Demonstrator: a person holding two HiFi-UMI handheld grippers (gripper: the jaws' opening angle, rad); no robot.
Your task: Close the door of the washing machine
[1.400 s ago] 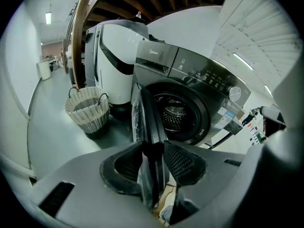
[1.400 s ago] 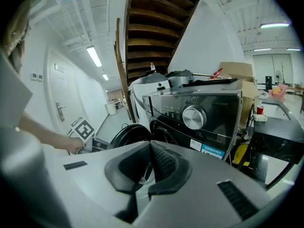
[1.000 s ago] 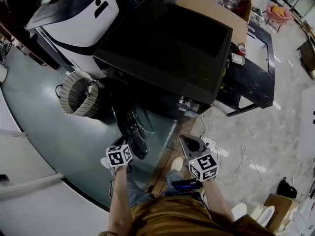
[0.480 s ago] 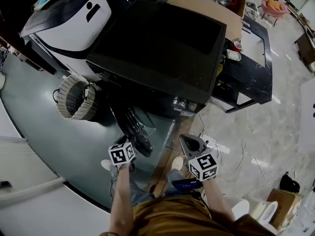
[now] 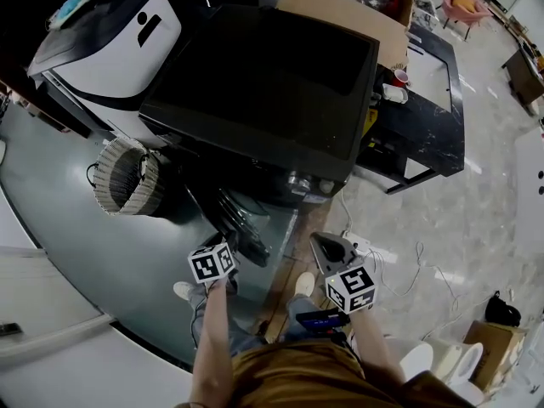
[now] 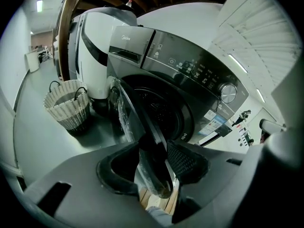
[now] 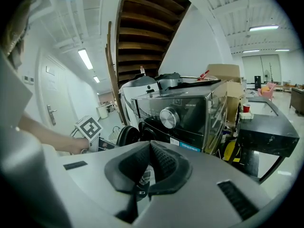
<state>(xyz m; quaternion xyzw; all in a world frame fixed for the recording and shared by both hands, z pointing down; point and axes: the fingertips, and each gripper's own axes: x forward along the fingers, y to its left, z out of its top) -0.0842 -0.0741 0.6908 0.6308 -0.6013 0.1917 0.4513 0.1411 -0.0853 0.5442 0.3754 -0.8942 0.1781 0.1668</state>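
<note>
We face the dark washer (image 5: 255, 83), its round door (image 6: 137, 122) swung out toward us, the rim lying between the spread jaws of our left gripper (image 6: 154, 151), which have just been opening and do not press on it. Our right gripper (image 7: 150, 146), near and to the right, is closed on nothing. With the rim loose, a push could slip off and leave the door unlatched.

Floor (image 5: 85, 253) bearing washing machine (image 5: 263, 83), basket (image 5: 123, 177)

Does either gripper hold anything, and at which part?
Nothing held. The left gripper, jaws just opening, straddles the door edge without pressing; the right gripper is shut, empty.
</note>
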